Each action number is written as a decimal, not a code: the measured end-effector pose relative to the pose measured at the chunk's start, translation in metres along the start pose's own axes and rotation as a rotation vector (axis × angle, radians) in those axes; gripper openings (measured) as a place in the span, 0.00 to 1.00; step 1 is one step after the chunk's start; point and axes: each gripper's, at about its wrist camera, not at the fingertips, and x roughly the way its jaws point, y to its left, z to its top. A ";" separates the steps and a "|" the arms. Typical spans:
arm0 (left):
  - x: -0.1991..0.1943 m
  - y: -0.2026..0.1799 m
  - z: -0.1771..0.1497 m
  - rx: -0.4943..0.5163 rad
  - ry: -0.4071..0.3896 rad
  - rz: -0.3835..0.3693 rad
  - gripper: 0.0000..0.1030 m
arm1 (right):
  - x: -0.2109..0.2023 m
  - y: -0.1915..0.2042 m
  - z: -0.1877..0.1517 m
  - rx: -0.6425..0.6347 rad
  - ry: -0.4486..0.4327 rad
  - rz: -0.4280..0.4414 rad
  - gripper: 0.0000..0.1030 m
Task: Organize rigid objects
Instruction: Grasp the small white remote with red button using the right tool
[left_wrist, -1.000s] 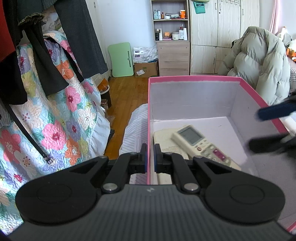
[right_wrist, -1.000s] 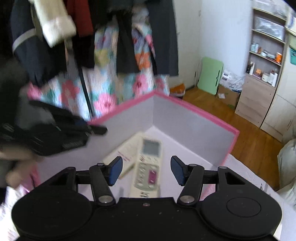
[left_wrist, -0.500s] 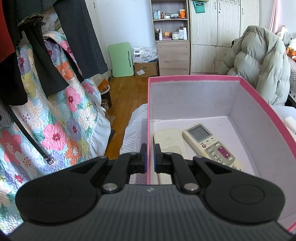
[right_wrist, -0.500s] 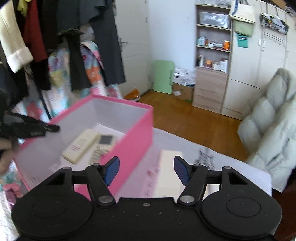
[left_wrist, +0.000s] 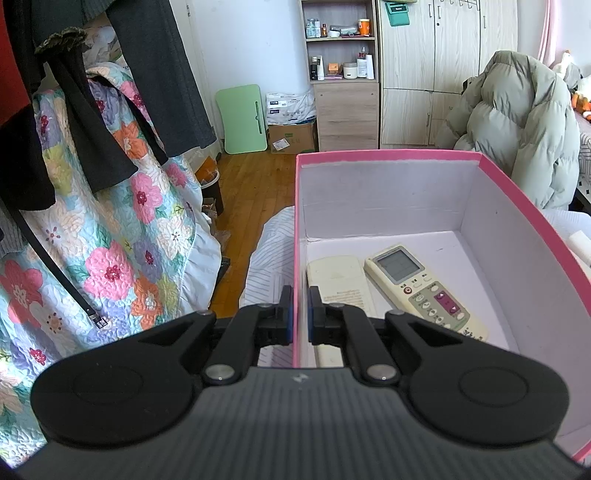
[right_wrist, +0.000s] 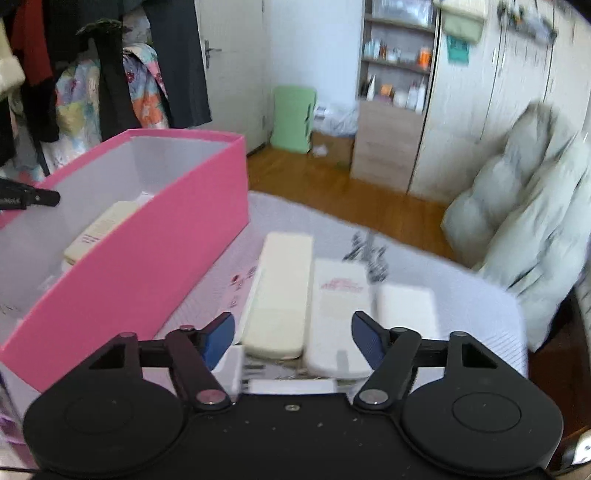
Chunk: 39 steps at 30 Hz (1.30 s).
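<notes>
A pink box with white inner walls sits on a striped bed cover. My left gripper is shut on its left wall. Inside lie a cream remote, face down, and a remote with a screen. In the right wrist view the pink box stands at the left. To its right, side by side on the cover, lie a cream remote, a white remote with red print and a third white one. My right gripper hangs open just above the first two, holding nothing.
A padded grey-green coat lies past the box on the right. A floral quilt and dark hanging clothes fill the left. Beyond are a wooden floor, a shelf unit and wardrobes. The bed edge drops off at right.
My right gripper has swung out of the pink box, to the right and down, and now hovers over the remotes on the cover. The left gripper has kept still on the box wall.
</notes>
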 end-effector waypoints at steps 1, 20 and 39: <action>0.000 0.000 0.000 0.001 0.000 0.002 0.05 | 0.002 -0.001 0.000 0.024 0.007 0.038 0.63; 0.001 0.000 -0.001 0.003 -0.001 0.002 0.05 | 0.054 0.058 0.003 -0.083 0.080 0.060 0.25; 0.001 0.002 -0.001 -0.004 -0.002 -0.004 0.05 | 0.059 0.053 -0.004 -0.165 0.122 0.154 0.56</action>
